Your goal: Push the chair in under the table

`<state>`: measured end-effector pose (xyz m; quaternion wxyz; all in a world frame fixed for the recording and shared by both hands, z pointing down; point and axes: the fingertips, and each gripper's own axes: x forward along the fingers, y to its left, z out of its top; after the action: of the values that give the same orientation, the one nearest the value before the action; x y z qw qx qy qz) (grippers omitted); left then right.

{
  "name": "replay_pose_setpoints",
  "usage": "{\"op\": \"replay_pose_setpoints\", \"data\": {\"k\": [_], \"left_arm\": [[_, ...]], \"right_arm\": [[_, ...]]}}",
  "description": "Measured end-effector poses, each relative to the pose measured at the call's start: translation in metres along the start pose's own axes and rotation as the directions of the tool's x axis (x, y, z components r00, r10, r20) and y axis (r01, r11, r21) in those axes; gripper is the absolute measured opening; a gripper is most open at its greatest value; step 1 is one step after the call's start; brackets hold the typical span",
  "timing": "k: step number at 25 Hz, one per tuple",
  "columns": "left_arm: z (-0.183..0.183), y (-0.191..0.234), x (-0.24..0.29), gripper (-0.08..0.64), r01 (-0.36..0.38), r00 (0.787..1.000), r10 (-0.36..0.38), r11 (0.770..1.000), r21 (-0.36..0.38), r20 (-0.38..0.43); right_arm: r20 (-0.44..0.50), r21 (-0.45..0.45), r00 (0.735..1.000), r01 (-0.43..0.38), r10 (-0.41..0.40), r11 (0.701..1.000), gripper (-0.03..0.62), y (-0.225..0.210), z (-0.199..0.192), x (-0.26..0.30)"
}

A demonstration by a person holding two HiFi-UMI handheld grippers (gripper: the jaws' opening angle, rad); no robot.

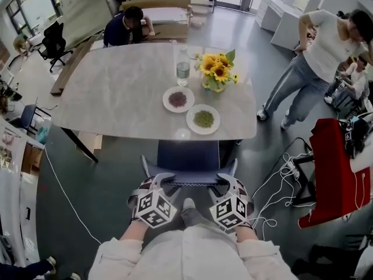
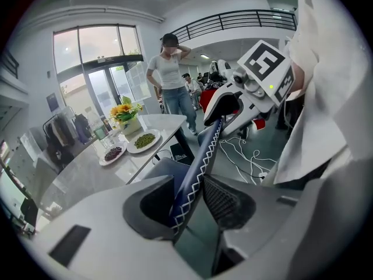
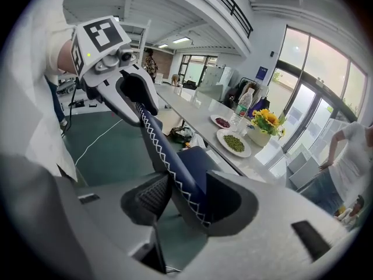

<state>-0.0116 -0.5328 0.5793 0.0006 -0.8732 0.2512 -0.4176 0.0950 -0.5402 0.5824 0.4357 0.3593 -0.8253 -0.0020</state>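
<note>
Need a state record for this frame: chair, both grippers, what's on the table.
chair: blue, at the table's near edge, seat mostly out
left hand-held gripper: shut on backrest, left end
right hand-held gripper: shut on backrest, right end
table: bottle, sunflowers, plate of dark food, plate of green food
people: one seated at far side, one standing right
task: chair not yet pushed in

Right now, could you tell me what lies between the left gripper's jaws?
The blue stitched backrest of the chair, clamped in the left gripper; the left gripper view shows it.
</note>
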Motion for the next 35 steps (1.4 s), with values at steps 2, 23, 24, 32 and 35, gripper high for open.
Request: {"op": "replay_pose_setpoints", "data": {"k": [2,23,24,32,35], "left_arm": [[0.004,0.009,0.006,0.158,-0.005,1.000,0.005,1.000,-0.004,0.000],[0.023,0.060,0.036,0.164,-0.045,0.999,0.045,0.999,-0.007,0.007],[0.023,0.060,0.036,0.164,-0.048,0.999,0.048,0.999,-0.006,0.007],[0.024,0.058,0.035,0.165,-0.056,0.998,0.056,0.998,-0.004,0.015],[0.023,0.058,0.035,0.166,-0.051,0.999,0.051,0.999,-0.011,0.013]], "right_arm": [[0.004,-0.004,1.000,0.000,0.000,1.000,0.160,-0.009,0.002,0.006],[0.053,-0.043,0.998,-0.025,0.027,0.999,0.158,-0.060,0.018,0.039],[0.056,-0.046,0.998,-0.027,0.030,0.999,0.158,-0.060,0.018,0.039],[0.081,-0.065,0.996,-0.043,0.048,0.997,0.158,-0.060,0.018,0.037],[0.085,-0.064,0.995,-0.041,0.046,0.997,0.158,-0.059,0.018,0.037]]}}
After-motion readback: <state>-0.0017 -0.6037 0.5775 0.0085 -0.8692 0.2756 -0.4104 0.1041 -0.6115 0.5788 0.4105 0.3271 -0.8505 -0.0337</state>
